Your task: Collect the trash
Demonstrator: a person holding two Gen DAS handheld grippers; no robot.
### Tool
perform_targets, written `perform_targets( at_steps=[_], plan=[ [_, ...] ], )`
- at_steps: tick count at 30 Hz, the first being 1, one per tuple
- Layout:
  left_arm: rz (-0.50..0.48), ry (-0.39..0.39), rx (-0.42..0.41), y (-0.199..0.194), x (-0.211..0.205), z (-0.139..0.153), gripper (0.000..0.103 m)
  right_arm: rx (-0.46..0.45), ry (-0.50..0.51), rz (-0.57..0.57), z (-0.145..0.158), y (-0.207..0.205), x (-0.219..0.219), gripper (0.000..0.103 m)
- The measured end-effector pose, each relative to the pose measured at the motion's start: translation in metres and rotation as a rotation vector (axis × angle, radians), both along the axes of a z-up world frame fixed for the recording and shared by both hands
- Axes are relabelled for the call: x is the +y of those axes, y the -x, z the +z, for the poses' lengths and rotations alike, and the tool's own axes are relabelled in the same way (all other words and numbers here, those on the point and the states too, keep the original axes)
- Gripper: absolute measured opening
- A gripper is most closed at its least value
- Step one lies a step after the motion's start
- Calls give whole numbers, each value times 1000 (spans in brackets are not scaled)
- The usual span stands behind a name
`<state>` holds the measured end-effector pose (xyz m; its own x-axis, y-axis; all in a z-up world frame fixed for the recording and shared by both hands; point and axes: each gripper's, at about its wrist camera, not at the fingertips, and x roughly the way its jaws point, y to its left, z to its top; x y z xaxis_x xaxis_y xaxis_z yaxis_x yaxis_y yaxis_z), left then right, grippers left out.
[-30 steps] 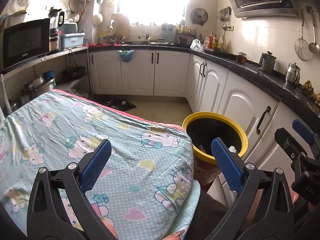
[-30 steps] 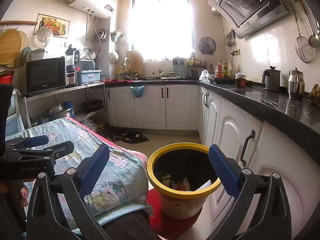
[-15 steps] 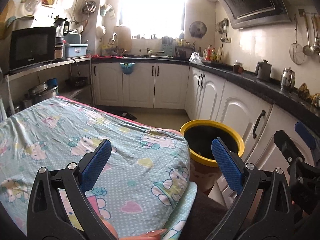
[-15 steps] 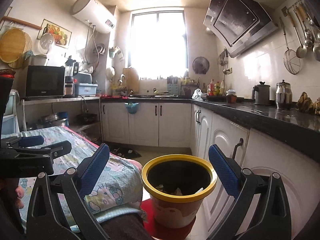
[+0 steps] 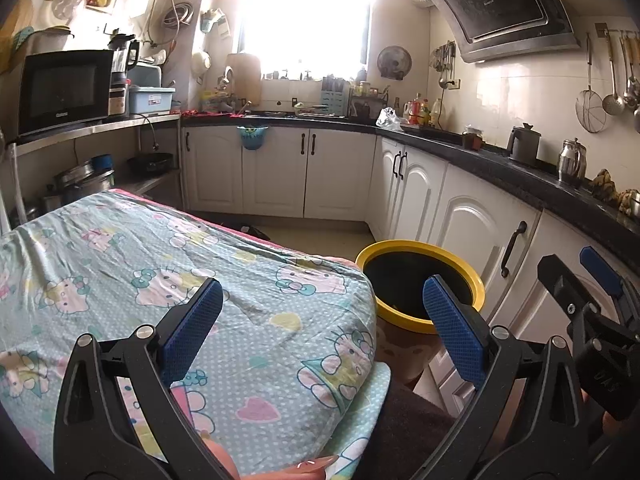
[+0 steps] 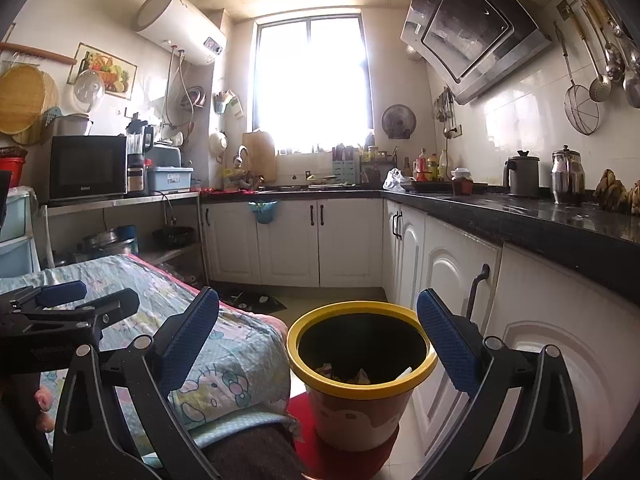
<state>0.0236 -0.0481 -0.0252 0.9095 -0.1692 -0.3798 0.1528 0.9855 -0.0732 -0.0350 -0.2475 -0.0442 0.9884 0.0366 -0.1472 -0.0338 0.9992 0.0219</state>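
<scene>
A yellow-rimmed trash bin [image 6: 362,396] stands on the floor by the white cabinets, with crumpled paper scraps [image 6: 362,376] at its bottom. The same bin [image 5: 420,280] shows past the table's right corner in the left wrist view. My right gripper [image 6: 318,340] hangs open in front of the bin with nothing between its blue pads. Over the table with the cartoon-cat cloth [image 5: 180,272] my left gripper [image 5: 322,320] is open and empty. No loose trash shows on the cloth.
White cabinets [image 6: 440,280] under a black counter [image 6: 540,216] run along the right and the back. A kettle [image 6: 522,174] and a metal pot [image 6: 566,178] stand on the counter. A microwave [image 5: 64,88] sits on a shelf at left. A red mat [image 6: 312,436] lies under the bin.
Both cameras have tilted upward and drawn back a little, so the bin sits lower in each view and less of its inside shows. Both grippers stay open and empty.
</scene>
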Motion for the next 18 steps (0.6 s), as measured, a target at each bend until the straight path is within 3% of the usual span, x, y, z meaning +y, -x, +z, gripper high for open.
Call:
perform_targets(
  at_steps=[18],
  plan=[
    [6,2,-1,1,2,1,92,8,-1,0,-2,1,2,97]
  ],
)
